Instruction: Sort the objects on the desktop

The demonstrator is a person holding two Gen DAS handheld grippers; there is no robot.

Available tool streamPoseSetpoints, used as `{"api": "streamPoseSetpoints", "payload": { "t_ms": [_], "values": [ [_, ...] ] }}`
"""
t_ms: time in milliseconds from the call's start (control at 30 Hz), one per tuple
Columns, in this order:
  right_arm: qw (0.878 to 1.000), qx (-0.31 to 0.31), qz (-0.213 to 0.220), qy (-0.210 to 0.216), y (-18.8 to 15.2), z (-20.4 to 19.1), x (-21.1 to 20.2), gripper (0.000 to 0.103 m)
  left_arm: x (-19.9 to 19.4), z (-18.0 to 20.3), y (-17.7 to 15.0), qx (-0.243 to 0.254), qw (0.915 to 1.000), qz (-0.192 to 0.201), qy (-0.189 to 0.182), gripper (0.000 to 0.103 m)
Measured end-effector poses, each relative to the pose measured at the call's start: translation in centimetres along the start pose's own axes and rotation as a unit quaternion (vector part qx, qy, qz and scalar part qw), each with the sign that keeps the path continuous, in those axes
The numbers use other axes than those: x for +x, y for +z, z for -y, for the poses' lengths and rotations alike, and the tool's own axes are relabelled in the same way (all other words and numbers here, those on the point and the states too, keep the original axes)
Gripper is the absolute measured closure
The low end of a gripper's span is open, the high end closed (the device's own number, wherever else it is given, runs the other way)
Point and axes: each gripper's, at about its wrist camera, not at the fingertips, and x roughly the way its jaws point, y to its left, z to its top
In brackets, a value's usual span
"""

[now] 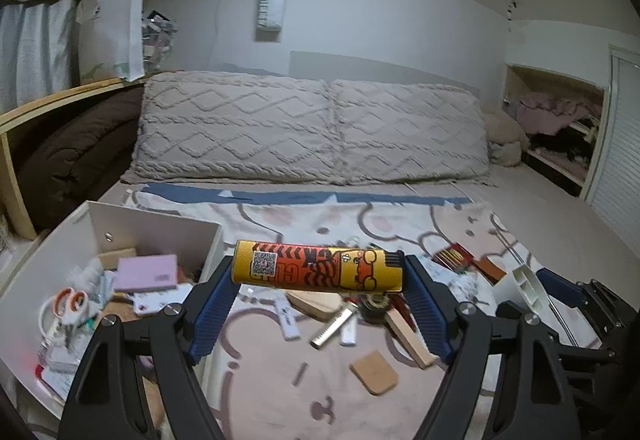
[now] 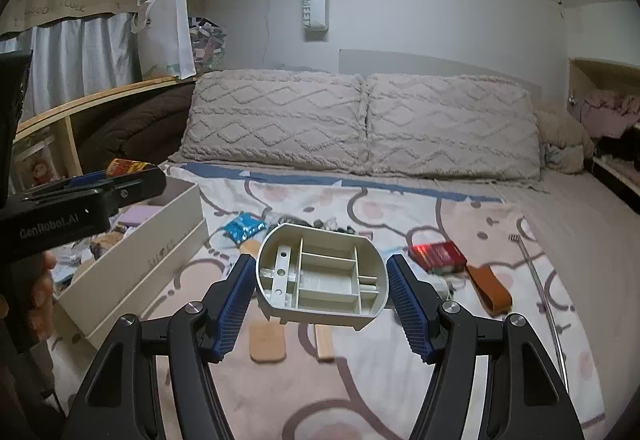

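My left claw (image 1: 320, 272) is clenched on a yellow-and-orange lighter (image 1: 318, 266), gripped end to end between the blue pads and lying crosswise, lifted above the bedspread (image 1: 280, 392). My right claw (image 2: 322, 280) grasps a grey plastic organiser tray (image 2: 322, 278), tipped so its partitioned inside faces the camera, one pad against each of its rounded sides.

The work surface is a bed covered by a pale pink bedspread printed with big cartoon outlines and edged in blue along the far side. To the left of the lighter stands an open white box (image 1: 156, 228) holding a lilac pad (image 1: 146, 272), orange-handled scissors (image 1: 66, 306) and loose papers. Below the lighter, on the bedspread, lie a tan leather tag (image 1: 374, 372), a wooden strip (image 1: 408, 336), a small metal bar (image 1: 334, 328) and a roll of dark tape (image 1: 376, 306). From the right wrist, a red packet (image 2: 438, 256) and a brown leather strap (image 2: 490, 290) lie to the right of the tray, a thin metal rod (image 2: 544, 292) beyond them, and a blue foil sachet (image 2: 244, 226) behind the tray to its left.

Two knitted beige pillows (image 1: 312, 132) lean against the grey wall behind the bedspread. A wooden shelf (image 1: 60, 100) runs along the left, with a white paper bag (image 1: 114, 28) on it and a dark brown duvet (image 1: 76, 148) beneath.
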Motion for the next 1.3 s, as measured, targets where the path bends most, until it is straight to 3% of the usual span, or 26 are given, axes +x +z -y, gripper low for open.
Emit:
{"api": "streamPoseSetpoints", "payload": {
  "t_ms": [367, 700, 933, 1300],
  "values": [
    [0.999, -0.032, 0.012, 0.015, 3.6, -4.6, 2.3, 0.036, -0.8, -6.3, 2.1, -0.023, 0.9979, 0.023, 0.056, 0.022],
    [0.997, -0.05, 0.014, 0.059, 5.4, -9.6, 3.0, 0.036, -2.1, -10.6, 1.8, -0.049, 0.9934, 0.027, 0.1, 0.022],
    [0.994, -0.062, 0.015, 0.084, 6.1, -12.1, 2.5, 0.036, -4.3, -12.1, 0.9, -0.04, 0.9887, 0.044, 0.138, 0.022],
    [0.991, -0.077, 0.003, 0.112, 6.7, -15.7, 3.3, 0.036, -5.4, -17.1, -0.9, -0.083, 0.9807, 0.047, 0.17, 0.022]
  ]
}}
